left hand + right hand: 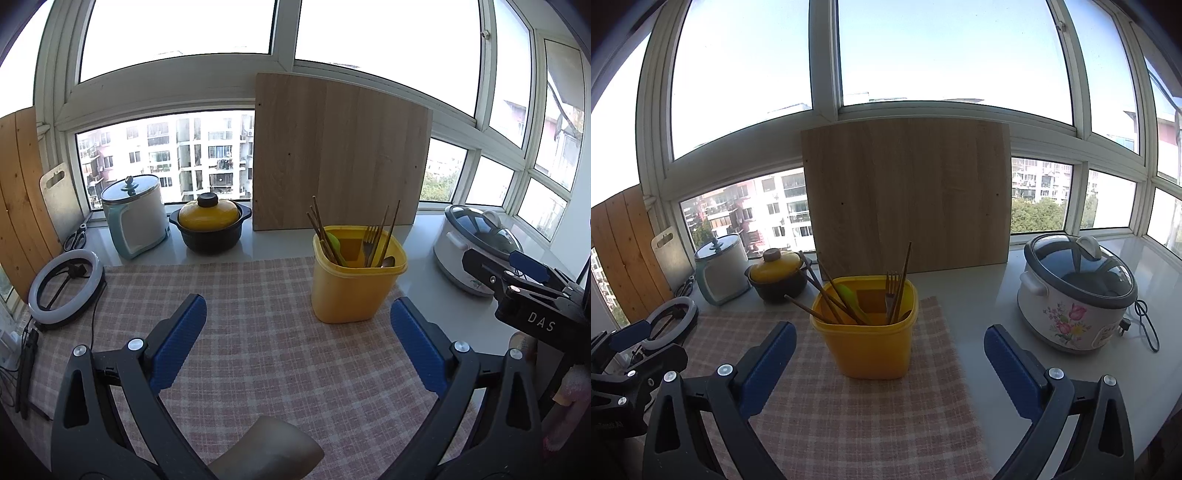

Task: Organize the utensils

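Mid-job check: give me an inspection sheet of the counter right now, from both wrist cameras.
Surface: checked cloth on a pale counter.
Job's things: yellow utensil holder upright on the cloth, holding chopsticks, fork, green spoon.
Clutter: rice cooker, yellow-lidded pot, kettle, wooden board, ring light.
Grippers: left gripper and right gripper open, empty.
Cables: cooker cord; ring light lead.
Surroundings: windows, apartment blocks.
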A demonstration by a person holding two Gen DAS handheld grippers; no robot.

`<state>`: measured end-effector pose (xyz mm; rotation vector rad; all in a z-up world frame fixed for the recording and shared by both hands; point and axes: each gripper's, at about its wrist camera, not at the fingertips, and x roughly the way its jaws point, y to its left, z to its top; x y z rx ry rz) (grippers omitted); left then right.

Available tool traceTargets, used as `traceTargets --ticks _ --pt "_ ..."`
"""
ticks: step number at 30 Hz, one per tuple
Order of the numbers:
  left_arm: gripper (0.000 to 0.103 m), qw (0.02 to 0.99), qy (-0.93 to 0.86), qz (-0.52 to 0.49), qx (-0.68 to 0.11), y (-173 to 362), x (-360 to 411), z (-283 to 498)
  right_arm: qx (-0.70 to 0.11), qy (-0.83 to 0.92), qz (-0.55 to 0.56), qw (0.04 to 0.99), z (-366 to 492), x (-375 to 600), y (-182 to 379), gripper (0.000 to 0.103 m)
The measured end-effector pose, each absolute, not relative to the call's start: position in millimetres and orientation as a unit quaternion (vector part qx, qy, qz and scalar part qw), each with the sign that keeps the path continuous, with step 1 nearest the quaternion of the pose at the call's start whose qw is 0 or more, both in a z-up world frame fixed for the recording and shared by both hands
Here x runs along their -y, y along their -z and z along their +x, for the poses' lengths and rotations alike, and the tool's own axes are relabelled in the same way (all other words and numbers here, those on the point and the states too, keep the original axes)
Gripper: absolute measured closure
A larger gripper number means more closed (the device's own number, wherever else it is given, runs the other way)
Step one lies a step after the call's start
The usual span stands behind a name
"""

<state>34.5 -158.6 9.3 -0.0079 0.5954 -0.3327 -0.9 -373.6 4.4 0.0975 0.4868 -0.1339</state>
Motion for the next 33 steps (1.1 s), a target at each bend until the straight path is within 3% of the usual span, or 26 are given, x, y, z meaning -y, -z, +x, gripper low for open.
traceTargets --ticks 33 --pt "0.000 0.950 0.133 0.031 -0.282 -9 157 25 -0.261 0.068 0.068 0.961 -5 375 6 0.000"
